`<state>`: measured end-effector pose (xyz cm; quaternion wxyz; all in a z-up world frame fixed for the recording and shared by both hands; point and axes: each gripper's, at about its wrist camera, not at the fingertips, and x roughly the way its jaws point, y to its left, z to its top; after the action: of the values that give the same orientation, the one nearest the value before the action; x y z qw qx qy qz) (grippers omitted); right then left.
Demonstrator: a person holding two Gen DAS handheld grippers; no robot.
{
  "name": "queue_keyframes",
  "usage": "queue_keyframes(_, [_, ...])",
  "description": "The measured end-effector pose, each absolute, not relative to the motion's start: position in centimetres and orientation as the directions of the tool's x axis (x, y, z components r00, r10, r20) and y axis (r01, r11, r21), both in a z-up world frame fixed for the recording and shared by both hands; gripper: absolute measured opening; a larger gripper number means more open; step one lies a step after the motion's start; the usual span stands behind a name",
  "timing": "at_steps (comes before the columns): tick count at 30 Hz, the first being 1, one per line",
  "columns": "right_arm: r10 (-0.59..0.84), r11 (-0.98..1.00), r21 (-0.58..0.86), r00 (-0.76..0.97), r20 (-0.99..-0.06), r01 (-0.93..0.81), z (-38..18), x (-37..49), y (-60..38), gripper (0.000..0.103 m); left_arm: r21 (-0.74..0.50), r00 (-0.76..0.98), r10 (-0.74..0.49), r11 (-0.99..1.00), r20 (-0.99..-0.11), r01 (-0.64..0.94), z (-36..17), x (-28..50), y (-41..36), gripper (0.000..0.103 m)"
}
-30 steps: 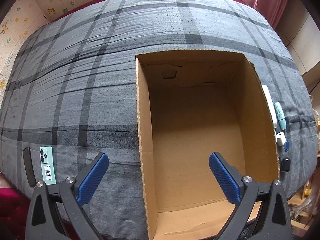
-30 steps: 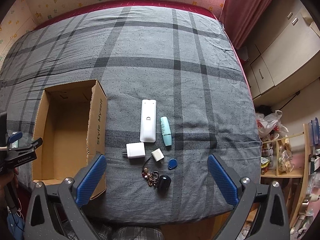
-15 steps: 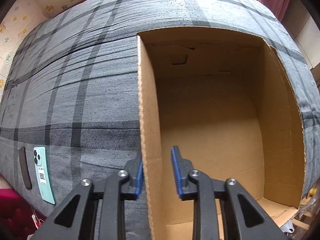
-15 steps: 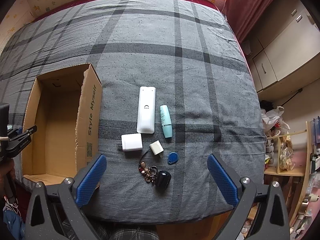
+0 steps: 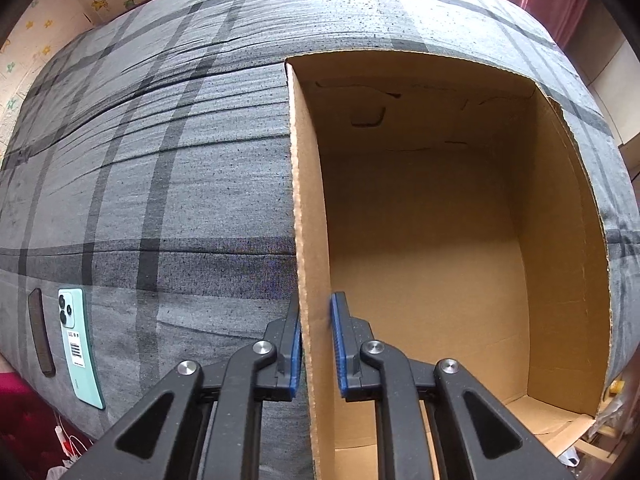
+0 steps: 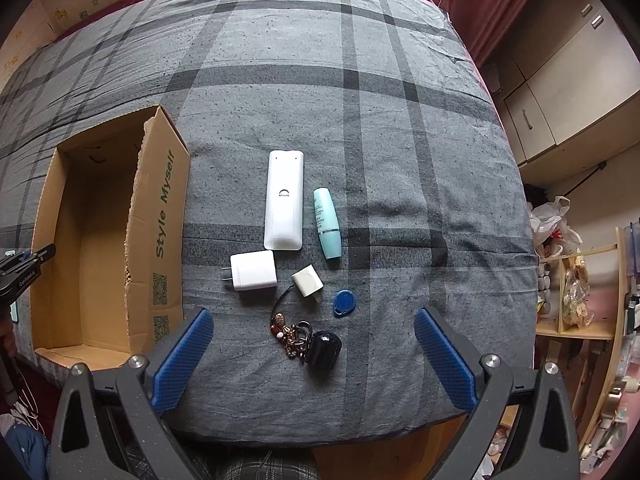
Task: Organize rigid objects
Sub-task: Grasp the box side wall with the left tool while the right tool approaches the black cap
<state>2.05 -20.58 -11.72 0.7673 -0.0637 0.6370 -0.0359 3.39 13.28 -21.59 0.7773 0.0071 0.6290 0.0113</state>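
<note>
An empty cardboard box (image 5: 440, 220) lies on the grey plaid bed. My left gripper (image 5: 316, 340) is shut on the box's left wall (image 5: 308, 240), one blue pad on each side. In the right wrist view the same box (image 6: 104, 240) sits at the left. My right gripper (image 6: 312, 344) hangs open above a cluster of small items: a white remote (image 6: 283, 200), a teal tube (image 6: 327, 224), a white charger (image 6: 253, 270), a small white adapter (image 6: 307, 280), a blue key fob (image 6: 343, 303) and a black case with keys (image 6: 320, 348).
A mint-green phone (image 5: 78, 336) and a dark slim bar (image 5: 40, 332) lie at the bed's left edge. Cabinets (image 6: 560, 92) and a cluttered shelf (image 6: 580, 292) stand off the bed's right side. The left gripper (image 6: 20, 272) shows at the box's left wall.
My left gripper has come down and gone from wide open to shut on the box's left wall. My right gripper sank toward the small items and stayed open.
</note>
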Motion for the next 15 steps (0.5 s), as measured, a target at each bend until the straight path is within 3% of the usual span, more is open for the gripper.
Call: queue_keyframes(15, [-0.151, 0.988, -0.154, 0.181, -0.972, -0.004, -12.9, 1.1, -21.4, 0.103, 0.011, 0.2, 0.014, 1.0, -0.98, -0.018, -21.9, 3.5, 13.6, 0.014])
